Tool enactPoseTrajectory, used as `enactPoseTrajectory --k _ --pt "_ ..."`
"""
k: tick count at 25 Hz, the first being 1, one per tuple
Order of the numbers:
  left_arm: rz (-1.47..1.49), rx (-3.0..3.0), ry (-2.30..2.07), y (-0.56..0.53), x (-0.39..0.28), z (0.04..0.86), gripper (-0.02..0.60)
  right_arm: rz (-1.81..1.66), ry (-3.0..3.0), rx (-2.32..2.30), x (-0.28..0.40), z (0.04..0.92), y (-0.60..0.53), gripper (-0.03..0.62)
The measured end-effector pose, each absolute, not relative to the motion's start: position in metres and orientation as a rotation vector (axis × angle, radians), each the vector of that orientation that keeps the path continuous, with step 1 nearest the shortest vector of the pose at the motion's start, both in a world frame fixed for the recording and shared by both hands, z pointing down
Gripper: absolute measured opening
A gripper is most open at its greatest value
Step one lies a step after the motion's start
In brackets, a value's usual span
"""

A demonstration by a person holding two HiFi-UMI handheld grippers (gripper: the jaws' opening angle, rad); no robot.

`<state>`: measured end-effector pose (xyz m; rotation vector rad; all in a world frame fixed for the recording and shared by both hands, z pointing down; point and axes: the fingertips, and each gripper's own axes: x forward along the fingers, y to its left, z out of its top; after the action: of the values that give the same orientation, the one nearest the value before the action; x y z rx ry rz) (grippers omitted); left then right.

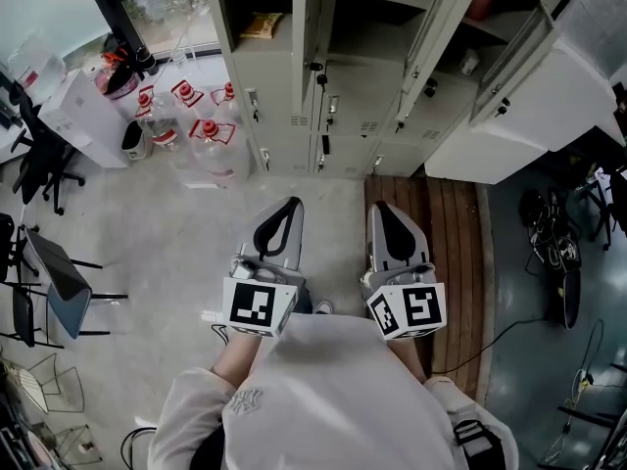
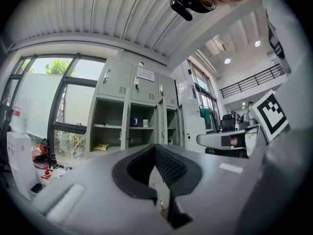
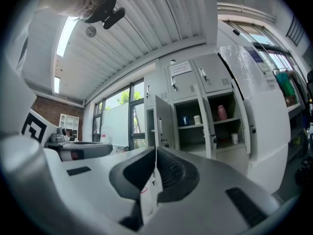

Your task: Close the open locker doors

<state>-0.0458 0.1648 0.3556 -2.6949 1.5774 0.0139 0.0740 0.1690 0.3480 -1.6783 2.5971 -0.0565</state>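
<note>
Close below your head camera, your left gripper [image 1: 290,204] and right gripper [image 1: 383,208] both have their jaws pressed together on nothing. You're at the approach step: the lockers [image 1: 294,116] stand well ahead, and none of the open locker doors [image 1: 429,39] is touched yet. Next, I judge, you need to reach a door's free edge and push it flat against its frame. The paper notice [image 2: 145,74] on an upper door is too small to read.
</note>
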Motion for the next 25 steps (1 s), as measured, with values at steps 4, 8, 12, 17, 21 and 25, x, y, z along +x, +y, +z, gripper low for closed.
enactPoseTrajectory --k 4,8,12,17,21,25 --pt "0.007 -2.686 1.541 0.127 -0.064 0.346 0.008 -0.066 2.586 -1.672 0.054 0.34 0.135 0.012" --pt "0.023 -2.669 1.523 0.096 -0.085 0.333 0.008 -0.056 2.567 -1.683 0.034 0.331 0.11 0.012" --pt "0.025 -2.703 1.526 0.079 -0.099 0.335 0.007 -0.056 2.552 -1.684 0.017 0.331 0.092 0.012" --pt "0.01 -2.695 1.533 0.065 -0.115 0.344 0.008 -0.071 2.542 -1.676 0.005 0.333 0.076 0.011" --pt "0.027 -2.685 1.539 0.056 -0.124 0.345 0.008 -0.069 2.545 -1.67 -0.003 0.333 0.069 0.011" --pt "0.021 -2.682 1.561 0.045 -0.128 0.345 0.008 -0.073 2.551 -1.654 -0.007 0.332 0.057 0.011"
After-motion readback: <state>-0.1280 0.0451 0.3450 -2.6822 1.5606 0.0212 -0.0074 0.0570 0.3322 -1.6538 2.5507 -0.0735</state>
